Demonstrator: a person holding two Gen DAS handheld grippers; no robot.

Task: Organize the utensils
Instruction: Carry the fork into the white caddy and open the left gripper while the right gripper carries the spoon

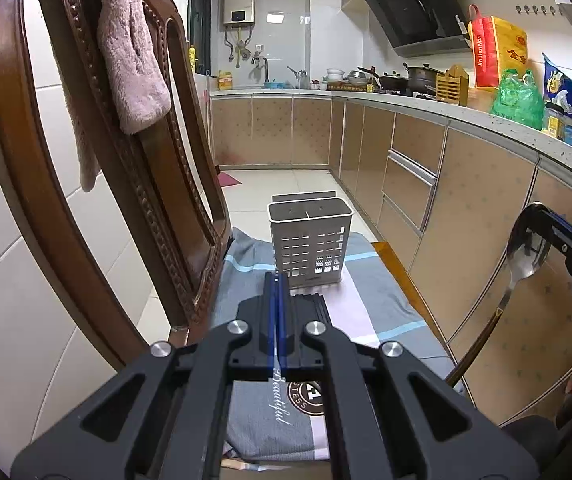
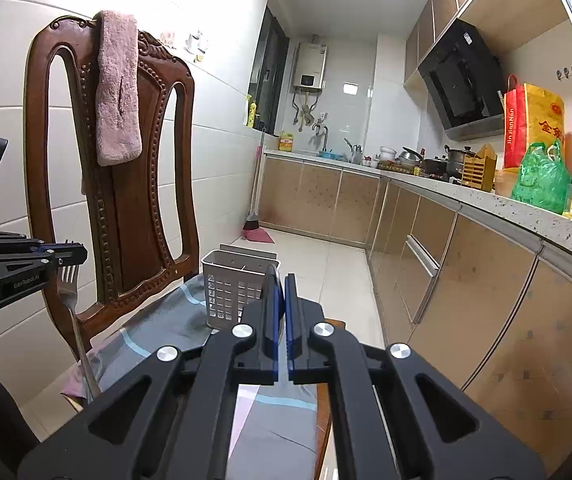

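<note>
Black linkage arms of the left gripper (image 1: 277,280) fill the foreground of its own view, jaws pressed together on a steel fork (image 2: 70,300); the right wrist view shows the fork hanging tines-up from those jaws, handle slanting down. Behind stands a carved brown wooden chair (image 2: 126,208) with a pink fluffy towel (image 2: 118,92) draped over its backrest. Its seat carries a grey, blue-striped cloth (image 1: 365,312), and a wooden edge shows at the cloth's right border. Open tiled floor (image 1: 309,184) runs between the chair and the speckled counter (image 1: 497,124) with tan cabinets beneath. On the cloth stands the white perforated rectangular utensil holder (image 1: 309,240), upright, open-topped, just ahead of both grippers. Right gripper (image 2: 282,284) points slightly downward, jaws narrow, clamped on a shiny steel spoon (image 1: 525,256), bowl up and dark handle angled down to the left.
</note>
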